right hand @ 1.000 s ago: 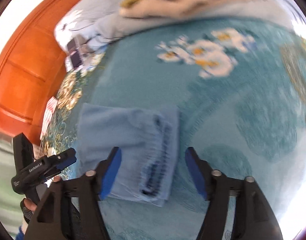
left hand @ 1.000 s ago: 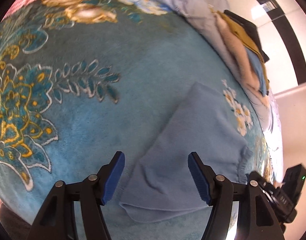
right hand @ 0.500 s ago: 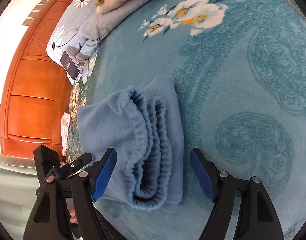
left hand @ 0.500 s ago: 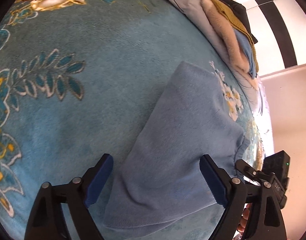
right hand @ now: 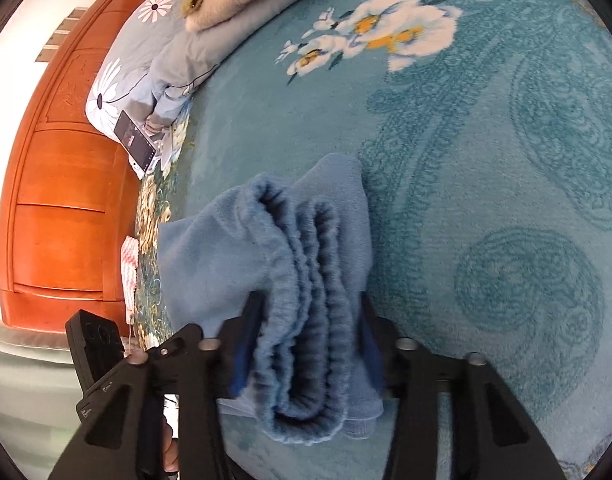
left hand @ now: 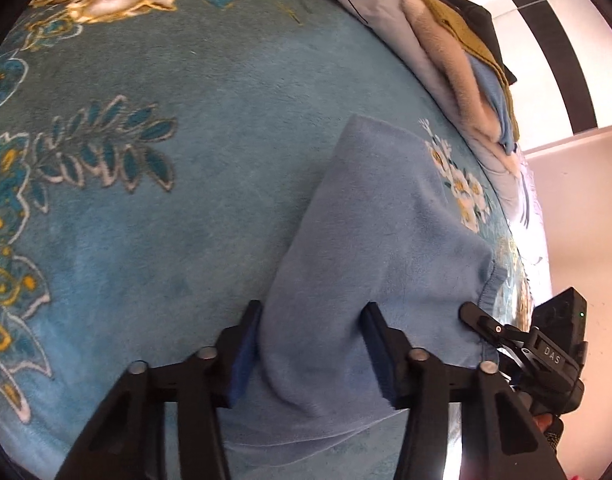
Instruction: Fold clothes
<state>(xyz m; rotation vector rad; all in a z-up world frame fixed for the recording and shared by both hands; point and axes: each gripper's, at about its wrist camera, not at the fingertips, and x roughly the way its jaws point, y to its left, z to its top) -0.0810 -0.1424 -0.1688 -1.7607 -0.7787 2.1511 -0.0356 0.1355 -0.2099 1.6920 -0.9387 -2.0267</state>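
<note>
A folded light blue fleece garment (left hand: 390, 236) lies on a teal floral blanket (left hand: 186, 200). My left gripper (left hand: 312, 356) is shut on its smooth folded end, the cloth bunched between the blue pads. In the right wrist view the same garment (right hand: 234, 252) shows its ribbed elastic waistband (right hand: 310, 320), and my right gripper (right hand: 306, 352) is shut on that stacked waistband. The other gripper (left hand: 546, 356) shows at the right edge of the left wrist view, at the garment's far end.
A pile of folded clothes (left hand: 462, 60), beige, mustard and blue, sits at the blanket's far edge. A floral pillow (right hand: 142, 52) and a phone (right hand: 136, 144) lie beside an orange wooden headboard (right hand: 62, 200). Bare blanket (right hand: 506, 160) stretches to the right.
Both grippers moved forward over the garment's two ends and went from wide open to shut on the cloth. The garment's ends now bunch up between the pads.
</note>
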